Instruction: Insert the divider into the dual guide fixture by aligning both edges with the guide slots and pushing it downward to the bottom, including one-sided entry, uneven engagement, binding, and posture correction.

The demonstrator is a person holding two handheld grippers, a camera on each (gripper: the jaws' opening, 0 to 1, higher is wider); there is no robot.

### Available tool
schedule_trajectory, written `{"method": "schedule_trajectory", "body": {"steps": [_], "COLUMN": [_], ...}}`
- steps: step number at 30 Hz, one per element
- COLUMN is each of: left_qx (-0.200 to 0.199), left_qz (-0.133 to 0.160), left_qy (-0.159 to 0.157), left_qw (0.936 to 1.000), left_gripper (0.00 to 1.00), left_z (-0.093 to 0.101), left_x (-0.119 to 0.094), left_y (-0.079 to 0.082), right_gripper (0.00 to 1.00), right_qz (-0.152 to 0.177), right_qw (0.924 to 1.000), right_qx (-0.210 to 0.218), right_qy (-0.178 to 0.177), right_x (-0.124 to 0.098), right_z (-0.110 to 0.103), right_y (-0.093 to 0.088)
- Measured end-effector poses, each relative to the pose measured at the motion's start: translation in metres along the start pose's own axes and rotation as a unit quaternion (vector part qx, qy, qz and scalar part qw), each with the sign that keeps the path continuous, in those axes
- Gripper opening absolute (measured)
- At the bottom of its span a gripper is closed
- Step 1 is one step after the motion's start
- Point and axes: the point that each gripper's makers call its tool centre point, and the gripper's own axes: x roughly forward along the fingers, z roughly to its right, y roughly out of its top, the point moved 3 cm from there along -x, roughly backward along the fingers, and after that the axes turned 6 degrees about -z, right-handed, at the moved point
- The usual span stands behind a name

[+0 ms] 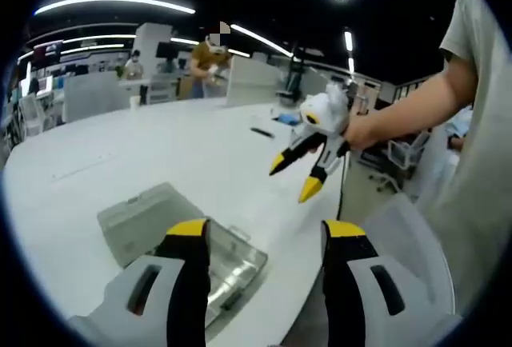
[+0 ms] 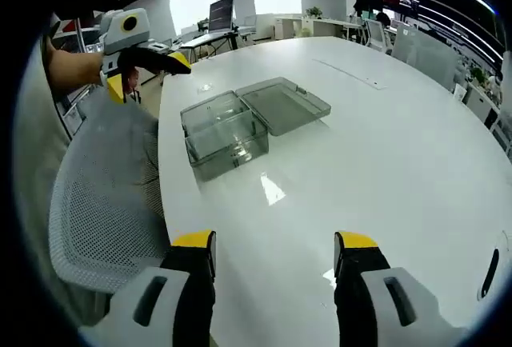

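A clear plastic box (image 2: 226, 137) stands near the white table's edge, its lid (image 2: 284, 104) swung open and lying flat beside it. In the left gripper view the box (image 1: 228, 271) lies just beyond my left gripper (image 1: 266, 239), partly behind the left jaw. That gripper is open with nothing between its jaws. My right gripper (image 2: 275, 243) hovers over bare table, open and empty, well short of the box. Each gripper shows in the other's view, hand-held off the table edge with jaws apart: the right one (image 1: 294, 179), the left one (image 2: 148, 75).
A grey mesh chair (image 2: 100, 203) stands at the table edge beside the box. A black pen (image 1: 262, 132) lies farther out on the white table (image 2: 384, 147), and a dark object (image 2: 490, 275) lies at its right edge. People work at desks in the background.
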Motion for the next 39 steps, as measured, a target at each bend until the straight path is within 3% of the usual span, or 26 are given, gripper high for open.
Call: {"method": "schedule_trajectory", "body": {"steps": [18,26,39], "left_qx": [0.01,0.009,0.007], "left_qz": [-0.015,-0.02,-0.026], "left_qy": [-0.004,-0.006,-0.007], "left_qw": [0.9998,0.9997,0.9996], "left_gripper": [0.57,0.57,0.57], "left_z": [0.005,0.003,0.002], "left_x": [0.003,0.005,0.008], "left_y": [0.0,-0.003,-0.004], "right_gripper": [0.54,0.52,0.48], "right_qz": [-0.05,-0.08,-0.133], "right_qw": [0.9987,0.9958,0.9852], "right_qx": [-0.009,-0.043,-0.106], "right_qy": [-0.011,-0.008,0.022], "right_x": [0.006,0.006,0.021], "right_z": [0.033,0.043,0.048], "right_y": [-0.034,-0.044,-0.052]}}
